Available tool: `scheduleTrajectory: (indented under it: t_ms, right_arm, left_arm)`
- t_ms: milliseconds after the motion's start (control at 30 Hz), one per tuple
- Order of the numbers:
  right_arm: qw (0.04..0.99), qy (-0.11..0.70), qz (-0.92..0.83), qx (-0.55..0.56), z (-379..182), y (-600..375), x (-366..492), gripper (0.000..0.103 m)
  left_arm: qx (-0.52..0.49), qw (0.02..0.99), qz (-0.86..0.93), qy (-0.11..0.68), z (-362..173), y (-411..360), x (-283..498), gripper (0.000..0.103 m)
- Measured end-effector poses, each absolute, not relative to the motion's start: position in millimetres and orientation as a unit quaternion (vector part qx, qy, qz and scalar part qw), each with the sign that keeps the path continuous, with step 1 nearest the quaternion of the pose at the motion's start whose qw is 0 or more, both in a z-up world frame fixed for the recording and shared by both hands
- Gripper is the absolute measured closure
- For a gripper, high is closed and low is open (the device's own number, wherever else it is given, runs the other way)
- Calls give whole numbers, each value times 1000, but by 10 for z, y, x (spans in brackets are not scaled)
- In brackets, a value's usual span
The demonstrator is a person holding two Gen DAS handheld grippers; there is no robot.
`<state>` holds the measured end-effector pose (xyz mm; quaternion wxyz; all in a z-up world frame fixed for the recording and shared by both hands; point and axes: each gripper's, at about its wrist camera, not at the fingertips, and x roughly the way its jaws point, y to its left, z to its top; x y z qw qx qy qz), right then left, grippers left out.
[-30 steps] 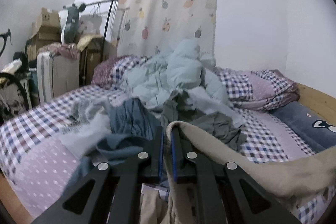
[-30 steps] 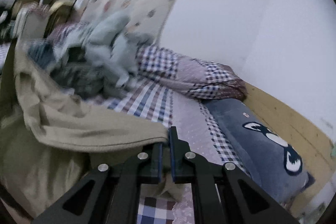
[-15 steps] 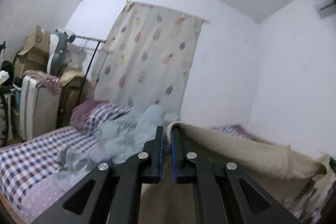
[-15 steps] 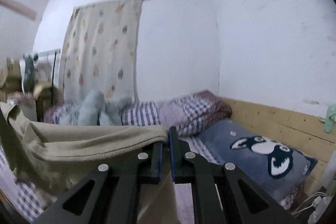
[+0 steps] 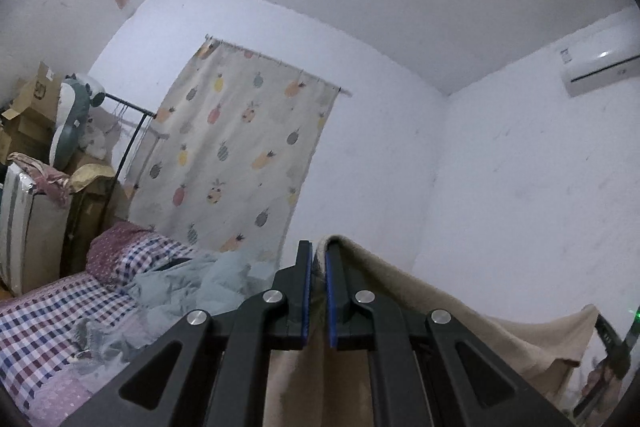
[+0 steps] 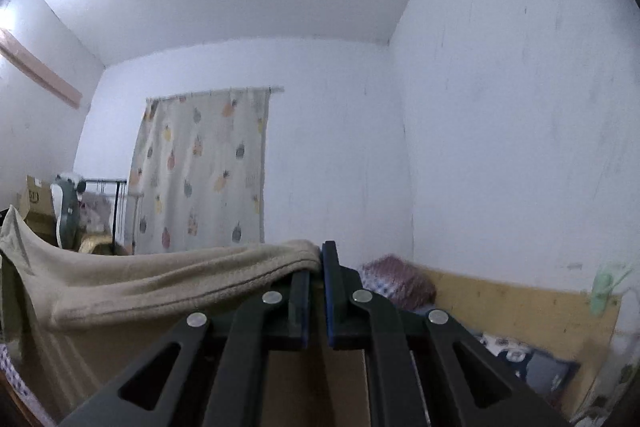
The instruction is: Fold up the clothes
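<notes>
1. White-walled bedroom; pineapple-print curtain (image 5: 236,163) hanging on the far wall, air conditioner (image 5: 600,67) mounted high on the side wall.
2. Bed (image 5: 44,323) with checked cover low at left in the left wrist view; pile of pale blue-grey clothes (image 5: 192,287) heaped on it near a checked pillow (image 5: 132,255).
3. Cardboard boxes (image 5: 28,115) stacked in the left corner, plush toy (image 5: 72,119) leaning against them, black metal rack (image 5: 128,143) just beside.
4. Wooden bed board (image 6: 512,307) along the right wall; dark blue pillow (image 6: 532,359) with a cartoon face below it, blurred.
5. Left gripper (image 5: 316,255): jaws narrow, pinched on one top corner of the beige garment (image 5: 460,315).
6. Right gripper (image 6: 318,259): jaws narrow, pinched on the other top corner of the same garment (image 6: 160,283).
7. Garment held up in the air above the bed, top edge slung between the two grippers with a slight sag, body hanging down under both.
8. Right gripper partly seen at far right edge of the left wrist view, cloth running to it.
9. Both grippers angled slightly upward, ceiling filling the upper half of each view.
</notes>
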<state>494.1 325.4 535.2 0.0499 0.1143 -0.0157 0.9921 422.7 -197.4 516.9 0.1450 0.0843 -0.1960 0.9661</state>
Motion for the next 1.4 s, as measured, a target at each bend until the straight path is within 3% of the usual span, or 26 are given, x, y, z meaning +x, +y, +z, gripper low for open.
scheduleTrajectory:
  t_ms: [300,567,1067,1400]
  right_arm:
    - [53,-19,988,146,5496,3267,5323,99]
    - [47,-5,992,121,5349,3337,5038,99]
    - [51,7,998,-36,4628,3687,3138,99]
    - [60,14,986,-155,3976,3893,1202,99]
  left_arm:
    - [127,132,969,-167,5421,-1988,4668,98]
    - [90,115,978,-149,5274,-1878,4127,98]
    - [-66,54,985,-153,4352,-1666,1685,98]
    - [-175,1,981,-80,3619,-1145,-150,98]
